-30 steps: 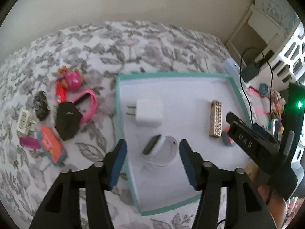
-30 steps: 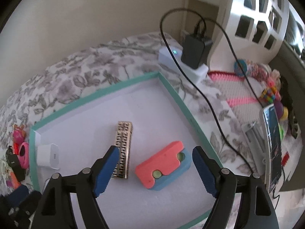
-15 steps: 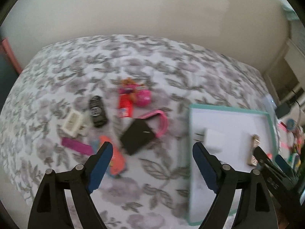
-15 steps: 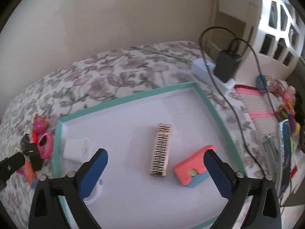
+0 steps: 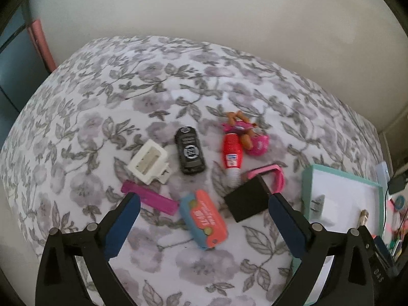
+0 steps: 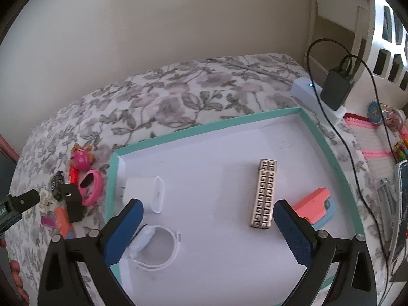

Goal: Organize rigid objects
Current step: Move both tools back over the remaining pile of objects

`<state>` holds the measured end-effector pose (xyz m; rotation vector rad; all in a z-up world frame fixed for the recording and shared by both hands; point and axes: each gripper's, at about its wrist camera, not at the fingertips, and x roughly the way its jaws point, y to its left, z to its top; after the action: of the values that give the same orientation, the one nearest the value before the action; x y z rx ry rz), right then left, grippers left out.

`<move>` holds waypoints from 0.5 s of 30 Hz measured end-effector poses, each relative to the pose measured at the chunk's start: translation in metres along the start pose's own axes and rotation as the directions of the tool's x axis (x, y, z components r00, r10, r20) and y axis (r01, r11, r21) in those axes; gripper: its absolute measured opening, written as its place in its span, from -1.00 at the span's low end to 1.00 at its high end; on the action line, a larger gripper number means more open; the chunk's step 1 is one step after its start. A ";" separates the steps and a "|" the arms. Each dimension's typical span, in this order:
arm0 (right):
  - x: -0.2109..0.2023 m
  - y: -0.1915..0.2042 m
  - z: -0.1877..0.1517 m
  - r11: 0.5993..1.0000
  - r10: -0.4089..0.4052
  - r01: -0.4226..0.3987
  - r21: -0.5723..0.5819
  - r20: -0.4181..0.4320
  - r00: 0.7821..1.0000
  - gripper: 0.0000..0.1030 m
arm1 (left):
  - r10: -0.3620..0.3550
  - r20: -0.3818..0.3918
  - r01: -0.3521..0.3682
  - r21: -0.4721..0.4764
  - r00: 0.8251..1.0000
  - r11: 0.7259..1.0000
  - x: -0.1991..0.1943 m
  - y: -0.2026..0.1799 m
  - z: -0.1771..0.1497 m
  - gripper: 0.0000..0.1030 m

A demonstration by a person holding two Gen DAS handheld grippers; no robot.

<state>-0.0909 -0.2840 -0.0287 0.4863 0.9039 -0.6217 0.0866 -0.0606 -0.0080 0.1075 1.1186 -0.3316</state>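
My left gripper [image 5: 204, 204] is open and empty above a pile of small objects on the floral bedspread: an orange-and-blue case [image 5: 204, 219], a black box [image 5: 246, 201], a magenta bar [image 5: 150, 197], a white cartridge [image 5: 149, 163], a black key fob [image 5: 190, 150], a red tube [image 5: 231, 153], a pink band [image 5: 270, 176] and a pink toy [image 5: 252, 137]. My right gripper [image 6: 207, 209] is open and empty over the teal-rimmed white tray [image 6: 201, 128], which holds a white charger [image 6: 144, 193], a white watch [image 6: 155, 244], a patterned gold bar [image 6: 264, 193] and a coral-and-blue case [image 6: 316, 206].
A power strip with a black adapter [image 6: 335, 91] and cable lies beyond the tray's far right corner. Toys and a phone [image 6: 400, 204] crowd the right edge. A wall runs behind the bed. The tray's left end also shows in the left wrist view [image 5: 306, 186].
My left gripper swung left from over the tray to over the loose pile and opened wider. My right gripper pulled back from the coral case and now looks over the whole tray.
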 end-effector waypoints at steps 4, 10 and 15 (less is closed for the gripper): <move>-0.003 0.010 0.000 1.000 0.018 -0.018 -0.018 0.017 1.000 1.00 | 0.013 0.024 -0.012 -0.054 1.000 0.998 0.001 0.020 0.003 0.95; -0.009 0.038 -0.001 0.995 0.062 -0.058 -0.075 0.053 0.997 1.00 | 0.064 0.060 -0.059 -0.078 0.996 0.995 -0.003 0.043 0.008 0.95; -0.008 0.072 -0.005 0.982 0.090 -0.081 -0.170 0.048 0.995 1.00 | 0.087 0.078 -0.080 -0.098 0.993 0.992 -0.007 0.062 0.011 0.95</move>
<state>-0.0488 -0.2269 -0.0150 0.3528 0.8695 -0.4738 0.1132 -0.0029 -0.0021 0.0561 1.0436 -0.2061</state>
